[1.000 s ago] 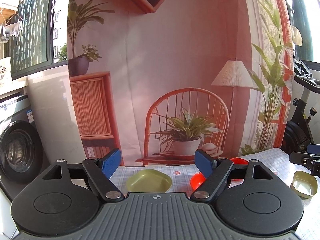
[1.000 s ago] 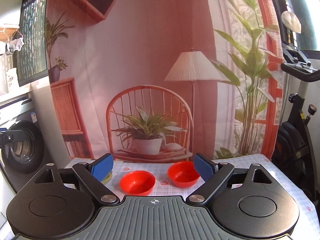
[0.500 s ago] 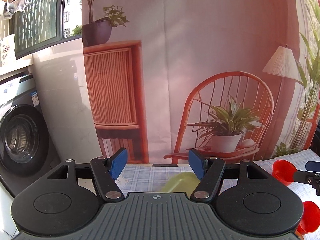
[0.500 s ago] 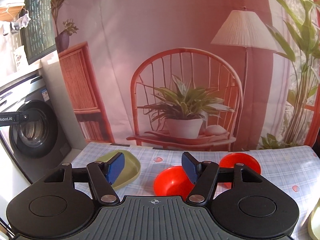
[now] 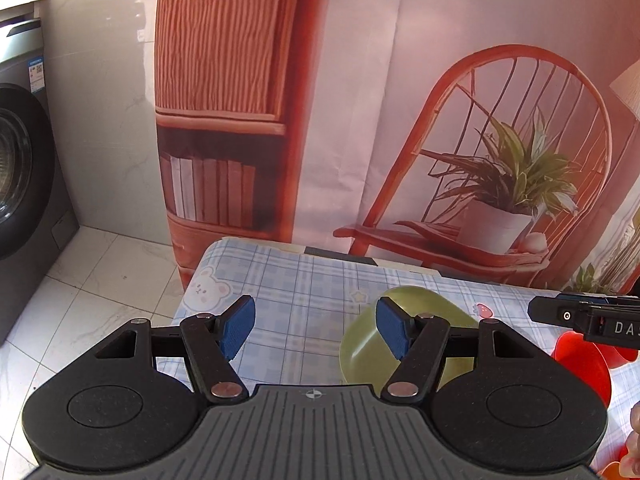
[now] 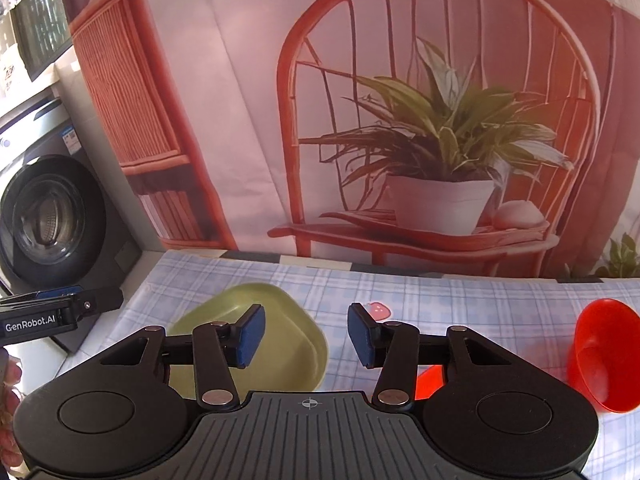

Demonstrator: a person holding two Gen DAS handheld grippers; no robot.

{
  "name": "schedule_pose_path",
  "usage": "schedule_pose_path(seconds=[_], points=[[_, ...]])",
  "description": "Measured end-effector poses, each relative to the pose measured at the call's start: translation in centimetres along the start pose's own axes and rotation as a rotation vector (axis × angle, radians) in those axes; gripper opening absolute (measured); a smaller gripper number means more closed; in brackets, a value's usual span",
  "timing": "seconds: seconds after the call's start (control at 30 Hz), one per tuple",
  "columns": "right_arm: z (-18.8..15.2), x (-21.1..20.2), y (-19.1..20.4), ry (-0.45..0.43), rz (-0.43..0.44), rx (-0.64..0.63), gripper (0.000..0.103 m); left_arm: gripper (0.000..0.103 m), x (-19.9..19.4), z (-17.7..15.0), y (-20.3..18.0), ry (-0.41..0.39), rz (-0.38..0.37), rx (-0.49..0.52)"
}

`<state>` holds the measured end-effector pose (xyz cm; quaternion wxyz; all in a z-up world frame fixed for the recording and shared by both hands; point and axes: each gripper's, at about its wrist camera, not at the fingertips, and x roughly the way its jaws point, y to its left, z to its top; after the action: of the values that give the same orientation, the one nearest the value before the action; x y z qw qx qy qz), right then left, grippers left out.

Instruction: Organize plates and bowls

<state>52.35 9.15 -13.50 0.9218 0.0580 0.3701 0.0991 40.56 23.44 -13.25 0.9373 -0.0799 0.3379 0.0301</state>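
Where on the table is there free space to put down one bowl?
Bare checked cloth lies between the green dish and the red bowl, around the strawberry print. More lies left of the dish, near the bear print. It is crowded around the dish, where both grippers are.

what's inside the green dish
Nothing shows inside the green dish; its visible hollow is bare. The right gripper, open, covers its near part, so that part cannot be checked.
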Motion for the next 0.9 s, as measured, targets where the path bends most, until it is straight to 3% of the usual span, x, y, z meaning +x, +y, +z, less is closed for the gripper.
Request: schedule_pose_path(seconds=[0.2,0.47,0.5,0.67,0.8,0.9], points=[[0.5,4.7,0.1,0.103,-0.039,0.028,0.040,0.068,3.3,-1.8,-0.5,0.058,-0.037,0.010],[-0.5,7.4,-0.8,0.200,-0.065,0.069,0.039,0.066,5.5,-2.3,-0.5,0.110,-0.068,-0.016],[-0.6,7.6,-0.9,0.208,-0.068,0.078,0.039,0.064,5.6,-2.4,-0.5,0.117,-0.063,-0.019],[-1.3,8.2,-1.2,0.247,-0.054,0.107,0.032,0.017,6.6,-3.6,-0.9,0.173,-0.094,-0.011],[-1.7,8.0,-1.1,0.258,-0.043,0.103,0.006,0.015,6.1,-4.2,-0.9,0.160,-0.089,-0.013],[-1.8,7.3,-1.0,0.250,-0.033,0.115,0.005,0.013,5.5,-4.4,-0.7,0.160,-0.082,-0.017]])
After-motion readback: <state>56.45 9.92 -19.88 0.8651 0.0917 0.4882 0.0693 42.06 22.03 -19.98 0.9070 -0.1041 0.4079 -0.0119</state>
